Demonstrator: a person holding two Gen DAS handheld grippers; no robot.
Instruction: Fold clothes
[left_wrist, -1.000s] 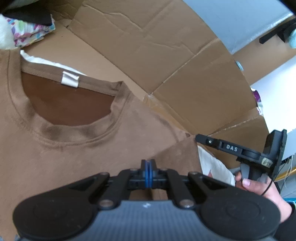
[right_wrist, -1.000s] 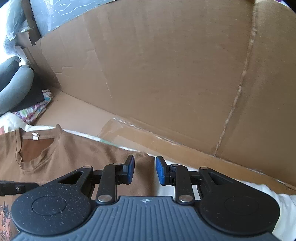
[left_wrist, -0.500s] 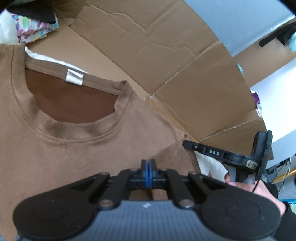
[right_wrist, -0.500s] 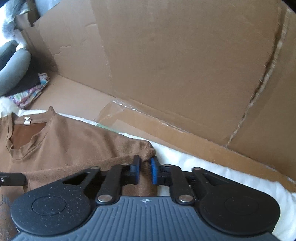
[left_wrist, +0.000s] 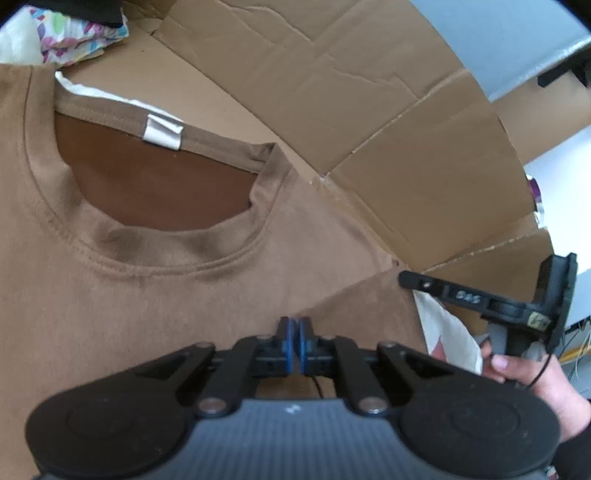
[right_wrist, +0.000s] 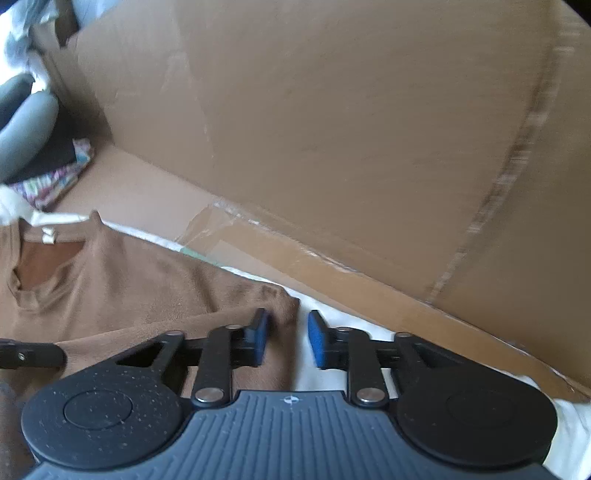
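A brown T-shirt (left_wrist: 147, 314) lies flat, neck opening and white collar label (left_wrist: 162, 131) facing up. One sleeve is folded in over the chest. My left gripper (left_wrist: 295, 343) sits at that fold's tip, its blue pads a sliver apart on the cloth and starting to open. In the right wrist view the shirt (right_wrist: 129, 288) fills the lower left. My right gripper (right_wrist: 286, 338) straddles the shirt's shoulder corner, its jaws opening; the cloth edge lies between the pads, not pressed. The right gripper (left_wrist: 480, 295) also shows in the left wrist view, held by a hand (left_wrist: 524, 373).
Tall cardboard walls (right_wrist: 332, 129) enclose the work area at the back and right. A white sheet (right_wrist: 369, 325) lies under the shirt. A colourful patterned cloth (left_wrist: 74, 33) and a grey cushion (right_wrist: 26, 122) sit in the far left corner.
The right gripper closed almost fully on the shirt's shoulder corner, then opened again. The left gripper stayed in place; a thin gap now shows between its pads.
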